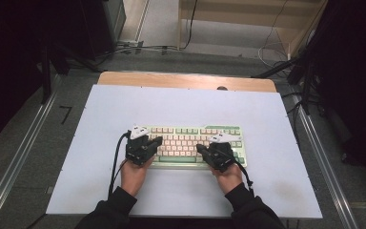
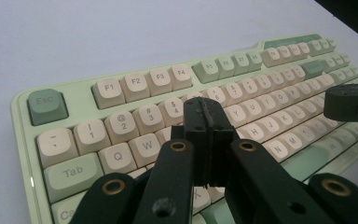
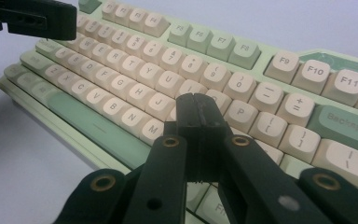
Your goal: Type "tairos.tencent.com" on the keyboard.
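Keyboard [image 1: 190, 143] lies under both closed grippers, left gripper [image 1: 158, 140] and right gripper [image 1: 200, 148].

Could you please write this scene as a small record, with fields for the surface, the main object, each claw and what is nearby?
surface: white table top
main object: green keyboard with cream keys, lying flat in the middle of the table
left claw: jaws shut, nothing between them, tips over the left half of the keys near R and 5
right claw: jaws shut, nothing between them, tips over the right half near K and L
contact with keys: cannot tell
hands: left hand, right hand, dark sleeves
nearby: cables on the floor beyond the table
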